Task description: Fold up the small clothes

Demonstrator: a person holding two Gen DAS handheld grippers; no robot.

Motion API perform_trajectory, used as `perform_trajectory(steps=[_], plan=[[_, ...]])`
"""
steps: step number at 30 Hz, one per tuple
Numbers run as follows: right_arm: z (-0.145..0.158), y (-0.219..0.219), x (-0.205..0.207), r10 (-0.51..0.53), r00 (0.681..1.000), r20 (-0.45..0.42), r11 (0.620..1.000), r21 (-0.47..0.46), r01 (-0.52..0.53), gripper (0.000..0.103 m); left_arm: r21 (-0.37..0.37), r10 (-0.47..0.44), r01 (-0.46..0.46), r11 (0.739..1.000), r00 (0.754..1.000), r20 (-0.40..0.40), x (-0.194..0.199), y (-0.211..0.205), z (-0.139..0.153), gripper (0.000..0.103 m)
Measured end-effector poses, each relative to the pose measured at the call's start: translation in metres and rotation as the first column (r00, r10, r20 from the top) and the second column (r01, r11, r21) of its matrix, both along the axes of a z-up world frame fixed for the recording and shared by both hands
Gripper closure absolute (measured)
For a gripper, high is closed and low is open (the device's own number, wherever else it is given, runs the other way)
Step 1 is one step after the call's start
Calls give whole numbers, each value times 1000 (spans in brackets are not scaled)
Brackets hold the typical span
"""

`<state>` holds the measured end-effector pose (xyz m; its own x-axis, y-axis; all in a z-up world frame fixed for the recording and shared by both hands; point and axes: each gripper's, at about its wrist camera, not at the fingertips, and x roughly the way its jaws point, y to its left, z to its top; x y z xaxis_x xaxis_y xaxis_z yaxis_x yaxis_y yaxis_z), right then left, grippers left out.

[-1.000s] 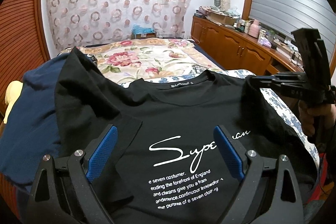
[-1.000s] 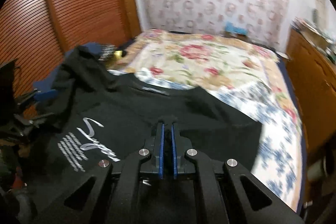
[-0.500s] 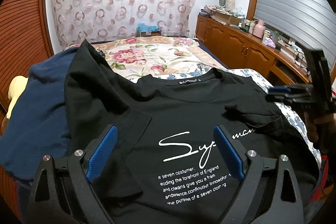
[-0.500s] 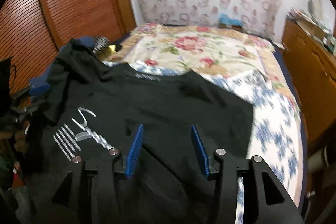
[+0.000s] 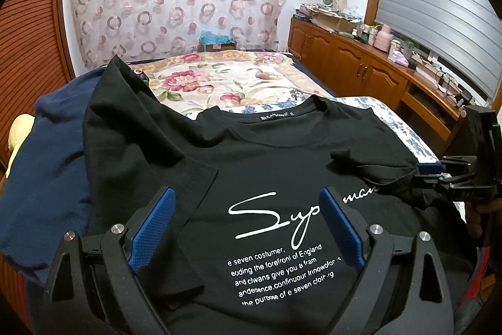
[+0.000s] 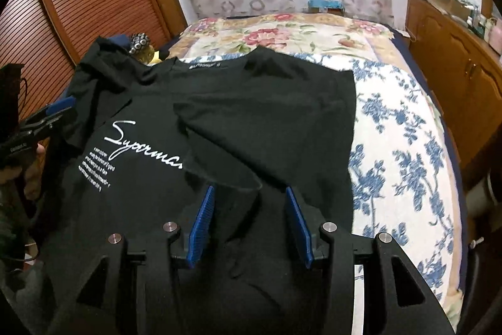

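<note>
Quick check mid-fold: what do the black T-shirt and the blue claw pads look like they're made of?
T-shirt: soft matte knit, probably cotton, since it creases and drapes limply; its white lettering looks printed on. Left claw pads: probably rubber or plastic, going by the fine gridded texture.

Both grippers look like the same build: matte black, slightly grainy plastic frames with triangular cutouts in the arms. The left gripper [image 5: 244, 228] has four shiny silver screw heads along the frame, two behind each of its fingers [image 5: 153, 228], which wear bright blue knurled pads. The right gripper [image 6: 251, 222] matches, with thinner-looking blue pads. A bit of bare skin [image 5: 477, 218] shows behind its handle.
</note>
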<state>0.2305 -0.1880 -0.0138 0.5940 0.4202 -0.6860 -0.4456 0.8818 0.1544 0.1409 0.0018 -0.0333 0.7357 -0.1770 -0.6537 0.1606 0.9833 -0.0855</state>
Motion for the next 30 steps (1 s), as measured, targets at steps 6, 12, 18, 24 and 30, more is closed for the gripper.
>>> perform_trajectory(steps=[6, 12, 18, 24, 30], plan=[[-4, 5, -6, 87, 996, -16, 995, 42, -86, 90, -6, 14, -14, 1000, 1000, 1, -1, 3, -3, 9], [-7, 21, -25, 173, 985, -12, 984, 39, -172, 94, -9, 26, -26, 1000, 1000, 1, -2, 6, -4, 9], [-17, 24, -36, 203, 979, -21, 979, -32, -203, 94, -5, 40, -40, 999, 999, 8, -3, 13, -3, 9], [-13, 22, -41, 204, 979, 1, 979, -24, -204, 68, 24, 67, -67, 997, 997, 27, 2, 25, 6, 9], [-1, 23, -42, 230, 973, 31, 973, 22, -230, 62, 29, 74, -76, 997, 996, 52, 10, 40, 24, 9]])
